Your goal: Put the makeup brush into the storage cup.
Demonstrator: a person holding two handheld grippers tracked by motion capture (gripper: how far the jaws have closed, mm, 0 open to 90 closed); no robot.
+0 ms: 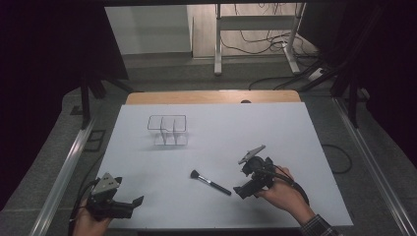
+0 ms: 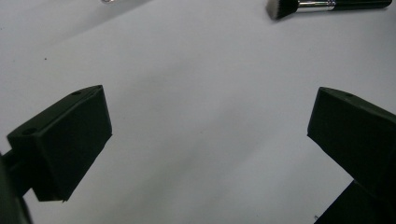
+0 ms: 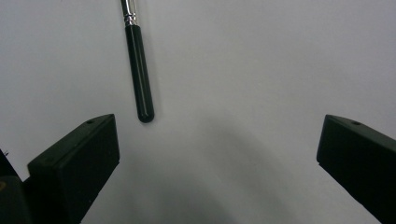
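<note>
A makeup brush (image 1: 210, 182) with a black handle, silver ferrule and dark bristles lies flat on the white table top (image 1: 216, 132), bristles toward the left. Its handle (image 3: 139, 74) points at my right gripper (image 3: 217, 161), which is open just short of the handle's end, a bit right of it. In the high view the right gripper (image 1: 242, 191) is held low at the brush's right end. My left gripper (image 1: 137, 201) rests open near the front left edge, and its own view has the brush head (image 2: 282, 8) far ahead. A clear divided organizer (image 1: 168, 130) stands farther back.
The white sheet covers most of a wooden table, whose bare strip (image 1: 211, 96) shows at the far edge. Beyond it stand a desk frame (image 1: 255, 39) and loose cables on the floor. Dark drapes flank both sides.
</note>
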